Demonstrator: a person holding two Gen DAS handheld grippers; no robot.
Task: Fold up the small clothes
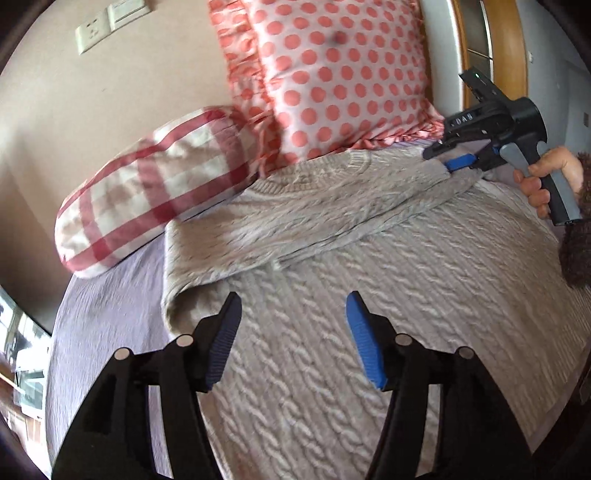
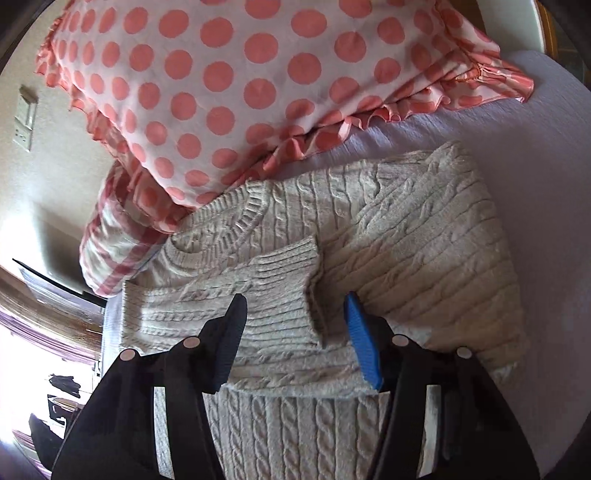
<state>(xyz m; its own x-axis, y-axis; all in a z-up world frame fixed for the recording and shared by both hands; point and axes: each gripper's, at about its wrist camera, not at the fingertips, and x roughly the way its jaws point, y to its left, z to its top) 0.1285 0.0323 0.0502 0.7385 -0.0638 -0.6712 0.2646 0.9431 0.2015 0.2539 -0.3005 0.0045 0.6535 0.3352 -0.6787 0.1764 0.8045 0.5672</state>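
Note:
A grey cable-knit sweater (image 1: 332, 332) lies on the bed with its sides and sleeves folded in over the body. My left gripper (image 1: 293, 317) is open and empty, hovering above the sweater's lower body. In the right wrist view the sweater (image 2: 424, 251) shows its ribbed collar (image 2: 236, 214) and a folded sleeve cuff (image 2: 291, 266). My right gripper (image 2: 293, 317) is open, its jaws standing over the sleeve cuff. From the left wrist view the right gripper (image 1: 448, 157) sits low at the sweater's far right shoulder, held by a hand (image 1: 546, 177).
A pink polka-dot pillow (image 1: 332, 74) and a red checked pillow (image 1: 155, 188) lie at the head of the bed, touching the sweater's collar end. The lilac bedspread (image 1: 103, 332) shows at the left. A wall with sockets (image 1: 92, 33) stands behind.

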